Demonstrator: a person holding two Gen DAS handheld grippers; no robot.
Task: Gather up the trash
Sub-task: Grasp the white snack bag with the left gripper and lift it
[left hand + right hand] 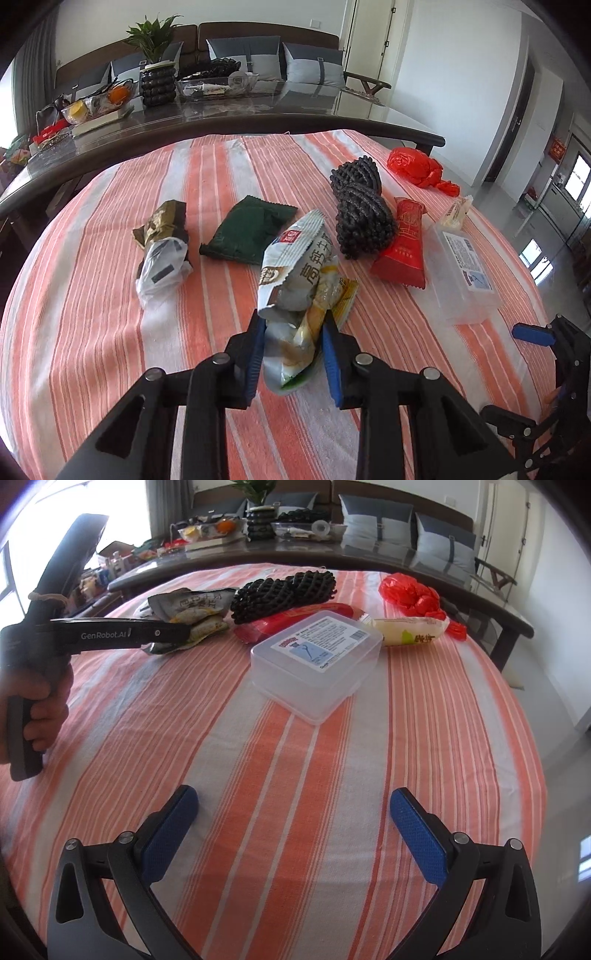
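Observation:
My left gripper (293, 319) is shut on a crumpled white and yellow snack wrapper (299, 273), both blue pads pressing its lower part above the striped cloth. The right wrist view shows that wrapper (192, 607) at the left gripper's tip, with a hand on the handle. My right gripper (293, 795) stands open over bare cloth, with nothing between its fingers. More litter lies on the cloth: a green packet (247, 230), a gold wrapper with a white bag (162, 251), black foam netting (360, 214), a red packet (404, 247), a clear plastic box (314, 661), a red plastic bag (410, 590) and a pale packet (410, 629).
The orange and white striped cloth (295, 738) covers a round table whose edge drops off on the right. Behind it runs a dark glossy table (258, 110) with fruit bowls, a potted plant and a tray. A sofa with grey cushions stands further back.

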